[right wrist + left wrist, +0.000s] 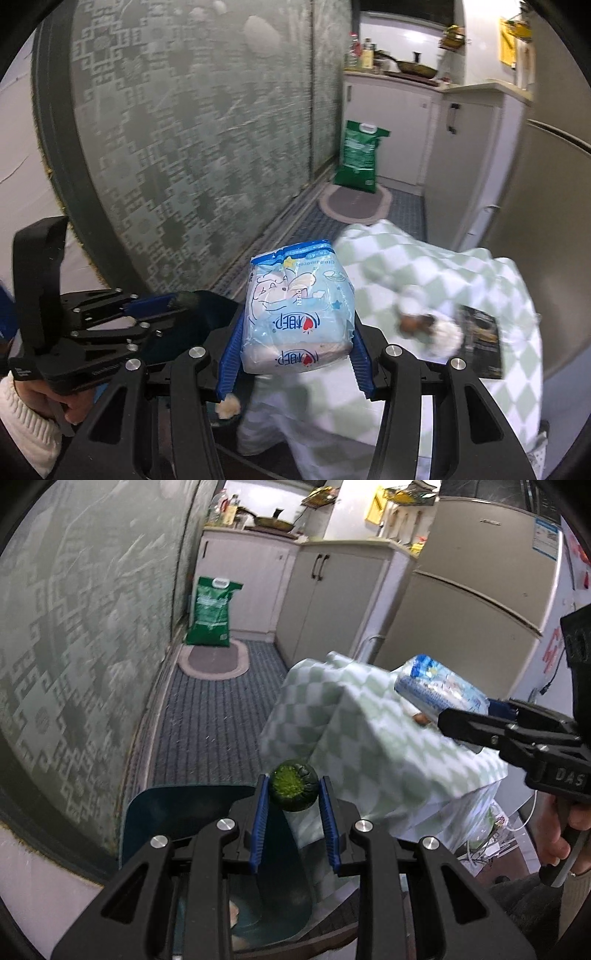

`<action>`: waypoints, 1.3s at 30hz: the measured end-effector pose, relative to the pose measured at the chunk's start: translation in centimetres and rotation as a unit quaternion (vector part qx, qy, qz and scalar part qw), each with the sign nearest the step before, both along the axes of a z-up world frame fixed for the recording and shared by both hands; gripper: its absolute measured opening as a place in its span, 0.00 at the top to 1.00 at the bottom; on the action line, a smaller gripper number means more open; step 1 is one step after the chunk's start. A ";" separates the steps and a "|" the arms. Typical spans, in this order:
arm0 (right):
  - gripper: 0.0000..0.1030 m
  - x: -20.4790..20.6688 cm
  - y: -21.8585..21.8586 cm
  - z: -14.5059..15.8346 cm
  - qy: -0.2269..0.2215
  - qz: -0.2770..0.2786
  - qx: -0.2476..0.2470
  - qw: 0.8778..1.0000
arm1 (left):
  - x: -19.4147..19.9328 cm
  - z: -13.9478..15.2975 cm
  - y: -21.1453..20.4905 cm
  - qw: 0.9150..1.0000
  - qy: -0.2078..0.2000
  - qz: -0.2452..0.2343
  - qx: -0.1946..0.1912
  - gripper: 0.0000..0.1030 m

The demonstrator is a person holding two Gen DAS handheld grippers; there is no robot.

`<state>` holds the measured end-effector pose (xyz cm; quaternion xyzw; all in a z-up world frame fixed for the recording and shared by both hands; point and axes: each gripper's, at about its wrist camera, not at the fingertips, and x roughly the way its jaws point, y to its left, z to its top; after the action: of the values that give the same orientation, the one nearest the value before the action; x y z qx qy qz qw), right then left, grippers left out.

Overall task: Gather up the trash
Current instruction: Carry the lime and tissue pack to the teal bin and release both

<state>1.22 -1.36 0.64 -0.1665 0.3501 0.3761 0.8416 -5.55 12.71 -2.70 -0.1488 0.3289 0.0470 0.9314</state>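
My left gripper point(293, 792) is shut on a round green fruit piece point(293, 789) with dark rind and holds it above a dark teal bin point(173, 812). My right gripper point(295, 332) is shut on a light blue tissue pack point(297, 310) over the table with the green-and-white checked cloth point(424, 258). The right gripper also shows in the left wrist view point(458, 716), holding the pack point(439, 688) at the right. The left gripper shows in the right wrist view point(155, 306) at lower left. A crumb point(229, 406) hangs below the right gripper's left finger.
More scraps point(428, 325) and a dark booklet point(480, 339) lie on the checked cloth. A patterned glass door point(85, 646) runs along the left. A green sack point(212, 611), an oval mat point(214, 659), cabinets point(328, 602) and a fridge point(480, 590) stand beyond.
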 end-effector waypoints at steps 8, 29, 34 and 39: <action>0.50 -1.1 3.9 -1.8 0.034 0.034 -0.008 0.999 | -0.6 -2.3 1.7 0.998 0.055 0.010 0.000 0.72; 0.49 -3.0 11.0 -9.5 0.093 0.078 -0.107 0.987 | -3.8 -2.5 5.4 0.997 0.049 0.058 -0.006 0.72; 0.44 -4.0 12.7 -11.8 0.100 0.103 -0.122 0.982 | -4.6 -1.7 5.9 0.998 0.024 0.064 -0.012 0.72; 0.30 -4.1 13.1 -12.3 0.075 0.104 -0.143 0.981 | -4.5 -1.9 6.2 0.997 0.032 0.066 -0.011 0.72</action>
<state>-2.91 11.70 -11.65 -0.2915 0.4436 0.4189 0.7368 -10.09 18.96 -4.64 -0.1793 0.3486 0.1096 0.9134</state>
